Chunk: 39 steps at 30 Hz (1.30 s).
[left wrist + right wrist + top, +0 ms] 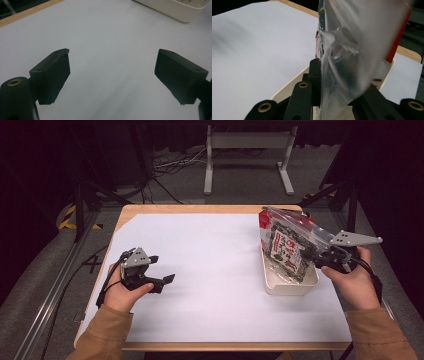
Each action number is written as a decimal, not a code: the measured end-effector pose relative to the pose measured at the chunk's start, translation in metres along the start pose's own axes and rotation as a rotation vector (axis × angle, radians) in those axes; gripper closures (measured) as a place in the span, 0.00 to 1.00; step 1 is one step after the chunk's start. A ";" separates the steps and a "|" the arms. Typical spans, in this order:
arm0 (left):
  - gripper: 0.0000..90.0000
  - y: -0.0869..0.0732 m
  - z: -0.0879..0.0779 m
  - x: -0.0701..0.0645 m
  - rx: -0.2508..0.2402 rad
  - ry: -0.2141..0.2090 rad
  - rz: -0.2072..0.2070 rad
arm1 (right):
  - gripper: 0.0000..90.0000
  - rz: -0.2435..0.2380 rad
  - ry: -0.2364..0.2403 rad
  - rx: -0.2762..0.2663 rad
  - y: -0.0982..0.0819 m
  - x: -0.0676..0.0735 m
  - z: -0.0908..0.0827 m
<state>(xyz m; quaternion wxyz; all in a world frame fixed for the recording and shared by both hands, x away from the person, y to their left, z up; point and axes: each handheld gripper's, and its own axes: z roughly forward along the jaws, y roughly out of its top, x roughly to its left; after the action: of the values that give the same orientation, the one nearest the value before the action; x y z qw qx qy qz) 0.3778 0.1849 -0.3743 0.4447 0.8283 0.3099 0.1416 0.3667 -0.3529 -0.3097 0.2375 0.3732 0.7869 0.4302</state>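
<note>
Counter (210, 270): wooden, rounded corners, covered by a smooth white sheet; left tongs (161, 270) low over the near left part, jaws spread wide, nothing between them; right tongs (311, 256) at the right side, clamped on a clear crinkled plastic bag (287, 242) with dark printed contents and a red top, held tilted above a shallow cream rectangular tray (290, 285); beyond, grey floor, loose cables (170, 165), a pale metal stand (247, 155), dark surroundings.

— From where is the table (200, 270) seen?
— From above its near edge, facing forward and down.
— And the gripper views?
— Both are set low and close; the white tray (175, 8) near the right edge is shared.
</note>
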 end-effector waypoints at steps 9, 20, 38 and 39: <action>0.12 -0.001 -0.001 0.002 -0.004 0.014 0.000 | 0.83 0.015 0.004 -0.060 -0.010 -0.008 -0.002; 0.11 -0.007 -0.002 0.003 0.007 0.011 -0.015 | 0.50 0.078 -0.065 -0.175 -0.016 -0.011 -0.001; 0.09 -0.026 -0.023 0.001 0.000 0.039 -0.005 | 0.33 0.067 -0.154 -0.201 -0.036 0.010 -0.031; 0.09 -0.028 -0.025 0.001 -0.002 0.041 -0.007 | 0.33 0.067 -0.160 -0.205 -0.038 0.012 -0.034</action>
<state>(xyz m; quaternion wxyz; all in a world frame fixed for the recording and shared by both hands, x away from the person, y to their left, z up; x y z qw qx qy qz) 0.3548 0.2128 -0.3832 0.4398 0.8236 0.3217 0.1573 0.3212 -0.3733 -0.3251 0.3218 0.4064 0.7045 0.4848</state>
